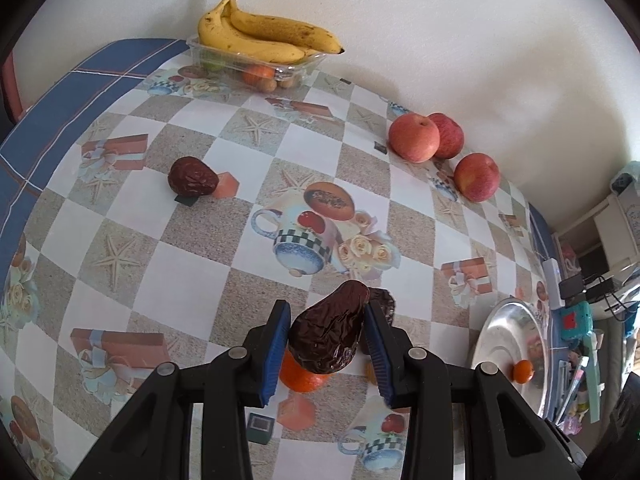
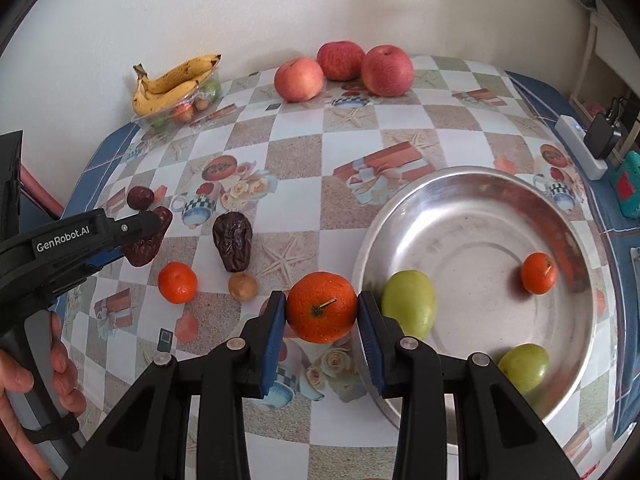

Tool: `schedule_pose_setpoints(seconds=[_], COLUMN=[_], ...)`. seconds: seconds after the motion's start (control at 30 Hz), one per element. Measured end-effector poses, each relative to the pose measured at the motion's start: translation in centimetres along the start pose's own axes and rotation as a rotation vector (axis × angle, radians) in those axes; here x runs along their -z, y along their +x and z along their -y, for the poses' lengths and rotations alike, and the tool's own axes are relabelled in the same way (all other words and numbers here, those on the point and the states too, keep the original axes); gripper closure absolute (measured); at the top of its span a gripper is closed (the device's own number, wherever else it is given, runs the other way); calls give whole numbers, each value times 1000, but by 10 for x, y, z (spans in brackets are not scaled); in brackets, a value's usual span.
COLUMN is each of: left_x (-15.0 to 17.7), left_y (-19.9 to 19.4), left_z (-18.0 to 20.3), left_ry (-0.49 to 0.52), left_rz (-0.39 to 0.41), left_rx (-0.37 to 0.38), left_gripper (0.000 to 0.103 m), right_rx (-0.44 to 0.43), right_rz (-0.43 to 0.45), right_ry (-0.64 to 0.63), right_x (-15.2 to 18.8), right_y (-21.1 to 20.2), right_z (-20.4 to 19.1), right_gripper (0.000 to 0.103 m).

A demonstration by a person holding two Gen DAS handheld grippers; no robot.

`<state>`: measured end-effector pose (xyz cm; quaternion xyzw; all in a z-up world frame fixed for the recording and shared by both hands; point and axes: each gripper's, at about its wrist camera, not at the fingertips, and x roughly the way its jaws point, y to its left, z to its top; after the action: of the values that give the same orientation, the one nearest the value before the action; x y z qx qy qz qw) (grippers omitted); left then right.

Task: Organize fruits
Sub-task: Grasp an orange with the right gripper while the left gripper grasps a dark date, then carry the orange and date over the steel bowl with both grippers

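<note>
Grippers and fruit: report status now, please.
Left gripper shut on dried date. Right gripper shut on orange beside metal bowl. Path clear.

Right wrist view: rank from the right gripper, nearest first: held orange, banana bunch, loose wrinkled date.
1. Held orange, between the right gripper pads.
2. Loose wrinkled date, mid-table, to the left.
3. Banana bunch, far left, by the wall.

A chequered cloth (image 2: 304,160) printed with mugs, starfish and gift boxes covers the surface, with a blue border (image 1: 60,108) at the left of the left wrist view. A plain white wall (image 1: 440,20) fills the top of both views. At the right edge of the right wrist view lie a white power strip (image 2: 580,144) with a black plug (image 2: 600,136) in it and a teal box (image 2: 628,184).
</note>
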<state>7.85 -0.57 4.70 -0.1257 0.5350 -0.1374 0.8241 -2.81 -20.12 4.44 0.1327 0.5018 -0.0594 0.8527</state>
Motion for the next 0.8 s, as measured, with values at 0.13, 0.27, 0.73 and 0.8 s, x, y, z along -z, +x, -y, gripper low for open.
schedule_pose_setpoints(seconds=[0.13,0.27,0.73,0.8], left_x=[4,11,44,49], left_y=[1,5,12,13], left_z=[9,18,78,87], left_ry=[15,25,181,210], left_rz=[-3,-19,-29,-28], left_rx=[-8,-1,50,57], left_gripper=[63,63,63,63], right_rx=[-4,-4,67,104], right_rz=[10,12,49,49], right_ry=[8,20,172,210], right_x=[1,1,-1,-1], right_y=[-2,-2,-16,-18], right_z=[6,13,78,93], right_gripper=[65,65,65,65])
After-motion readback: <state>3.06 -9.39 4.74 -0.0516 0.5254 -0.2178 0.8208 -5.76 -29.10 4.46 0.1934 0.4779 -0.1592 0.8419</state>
